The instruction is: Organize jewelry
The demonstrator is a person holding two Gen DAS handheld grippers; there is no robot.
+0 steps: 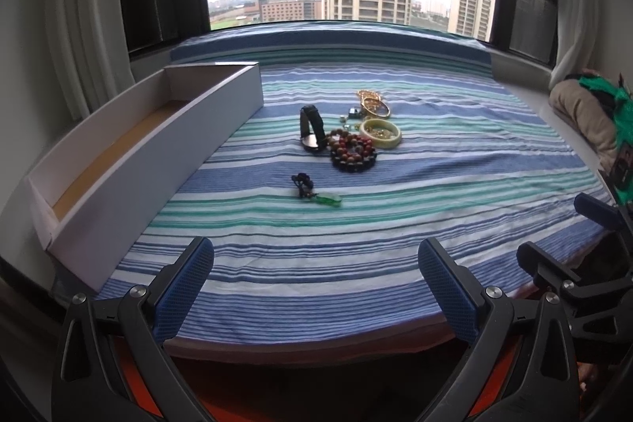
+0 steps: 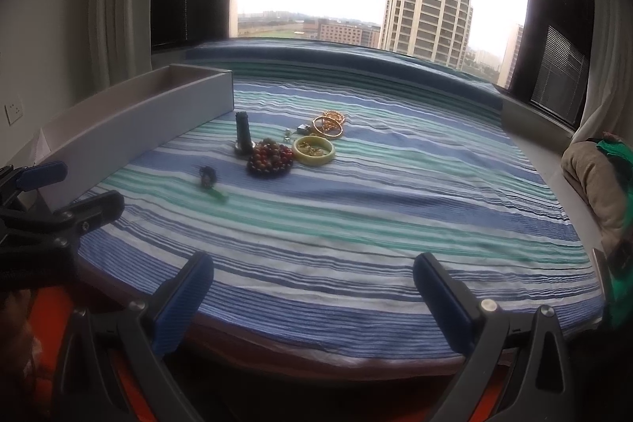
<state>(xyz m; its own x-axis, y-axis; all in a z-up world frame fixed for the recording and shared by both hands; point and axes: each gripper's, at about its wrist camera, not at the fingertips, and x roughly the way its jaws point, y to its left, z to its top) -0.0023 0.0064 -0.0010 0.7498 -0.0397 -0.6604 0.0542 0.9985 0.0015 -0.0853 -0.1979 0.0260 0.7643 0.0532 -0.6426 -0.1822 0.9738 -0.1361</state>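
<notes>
Left wrist view shows the left gripper (image 1: 315, 265) held low over the near edge of a striped cloth (image 1: 356, 244), its blue fingers (image 1: 186, 287) spread wide with nothing between them. Ahead at twelve o'clock lies the jewelry: a black watch (image 1: 310, 129) standing on edge, a pile of red-brown beads (image 1: 353, 150) touching it at its three o'clock, a pale bangle (image 1: 381, 133) just beyond the beads, and gold bracelets (image 1: 374, 103) farther back. A green pendant on a dark cord (image 1: 316, 190) lies apart from the pile, nearer the gripper. At ten o'clock a long white box (image 1: 158, 145) rests open along the cloth's edge, nothing visible inside it.

Right wrist view shows the right gripper (image 2: 313, 273) likewise wide open and holding nothing, above the cloth's near edge. The beads (image 2: 270, 155) sit at its eleven o'clock, the box (image 2: 130, 129) at ten. A beige bundle (image 2: 593, 176) lies at three o'clock.
</notes>
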